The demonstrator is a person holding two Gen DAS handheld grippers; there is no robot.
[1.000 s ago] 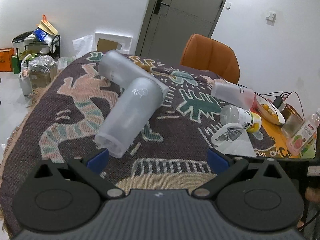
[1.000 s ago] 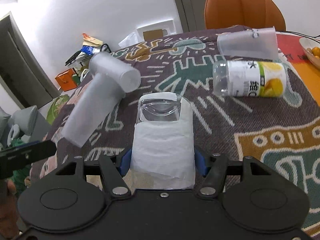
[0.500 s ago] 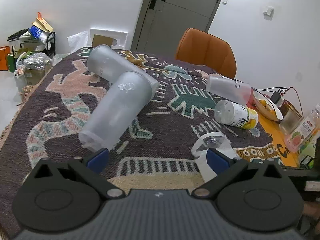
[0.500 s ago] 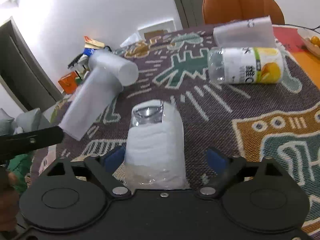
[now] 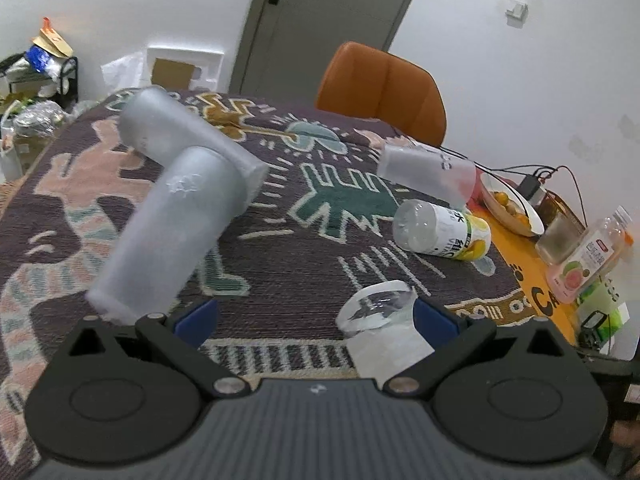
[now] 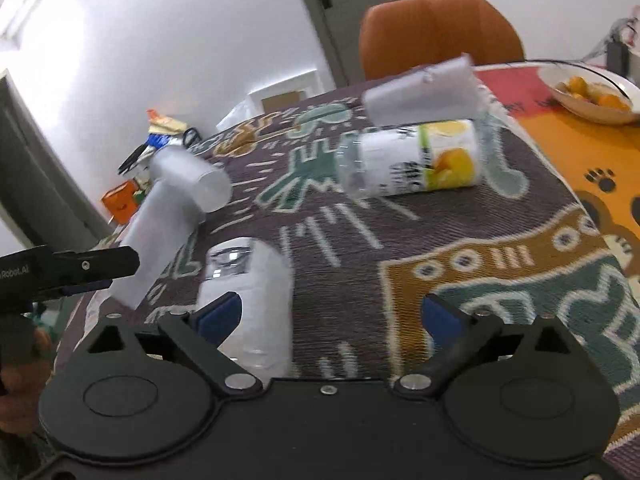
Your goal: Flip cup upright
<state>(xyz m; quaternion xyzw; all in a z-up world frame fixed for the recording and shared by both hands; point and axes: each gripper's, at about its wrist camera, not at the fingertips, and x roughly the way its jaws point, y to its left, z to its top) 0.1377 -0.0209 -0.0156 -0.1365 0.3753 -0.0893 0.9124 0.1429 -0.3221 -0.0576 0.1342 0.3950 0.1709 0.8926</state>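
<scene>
A clear cup with a white paper sleeve [image 6: 250, 300] stands upright on the patterned cloth, its open rim up; it also shows in the left wrist view [image 5: 384, 326]. My right gripper [image 6: 332, 314] is open, and the cup stands by its left finger, apart from the right one. My left gripper [image 5: 316, 316] is open and empty, with the cup near its right finger. Two frosted cups [image 5: 176, 216] lie crossed on their sides ahead of it.
Another frosted cup [image 5: 428, 172] and a labelled plastic bottle [image 5: 444, 232] lie on their sides at the right. A bowl of fruit [image 5: 512, 208], a glass and a pink drink bottle [image 5: 588, 260] stand on the orange mat. An orange chair [image 5: 384, 88] is behind the table.
My right gripper has opened and let go of the sleeved cup, which now stands upright on the cloth. The right gripper has shifted to the right. The left gripper moved slightly forward.
</scene>
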